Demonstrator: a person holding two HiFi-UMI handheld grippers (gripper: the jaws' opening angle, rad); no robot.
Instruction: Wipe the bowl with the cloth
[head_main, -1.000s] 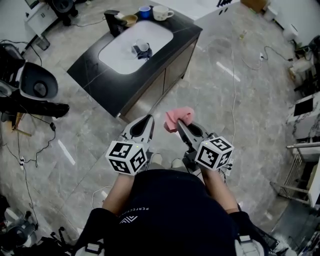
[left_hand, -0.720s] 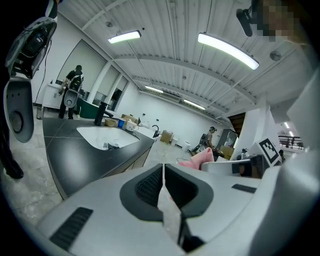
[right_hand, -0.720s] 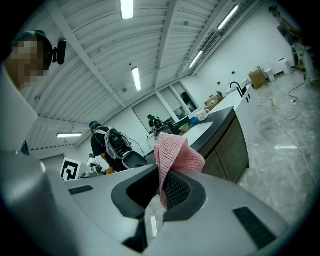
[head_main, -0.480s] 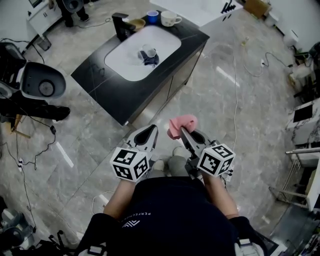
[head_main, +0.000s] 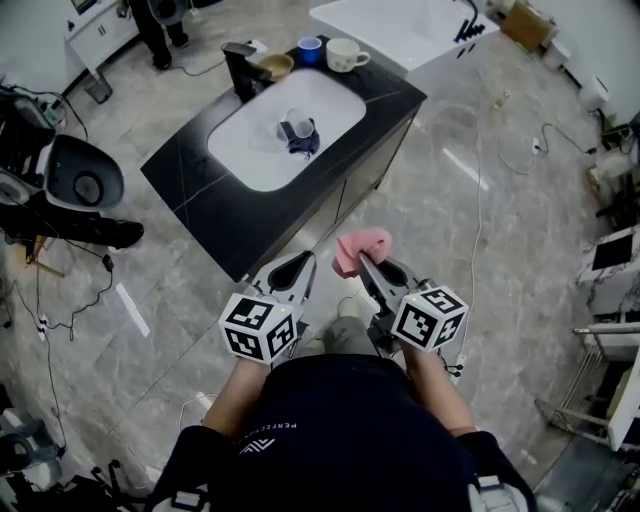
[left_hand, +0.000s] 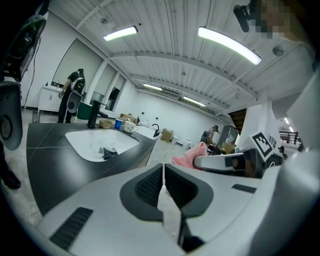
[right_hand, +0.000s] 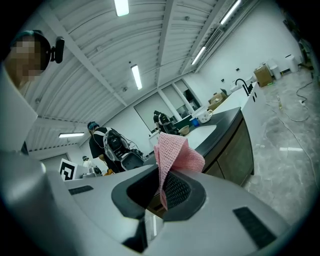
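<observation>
A tan bowl (head_main: 277, 65) stands at the far rim of the dark counter (head_main: 200, 190), beside the white sink basin (head_main: 330, 95). Well short of that counter, my right gripper (head_main: 360, 262) is shut on a pink cloth (head_main: 360, 245). In the right gripper view the pink cloth (right_hand: 175, 152) sticks up from between the closed jaws of the right gripper (right_hand: 161, 187). My left gripper (head_main: 305, 262) is held level beside it. The left gripper view shows the left gripper (left_hand: 163, 167) shut with nothing in it, and the bowl (left_hand: 106, 123) far ahead.
A glass and a dark rag (head_main: 297, 133) lie in the basin. A black tap (head_main: 240, 65), a blue cup (head_main: 310, 48) and a white mug (head_main: 347, 54) stand near the bowl. A black chair (head_main: 75, 175) and floor cables (head_main: 45, 320) are left; a person (head_main: 155, 25) stands behind the counter.
The whole view has shifted: the counter now sits a little further right and lower in the head view. Both grippers keep their pose, and the cloth stays in the right one.
</observation>
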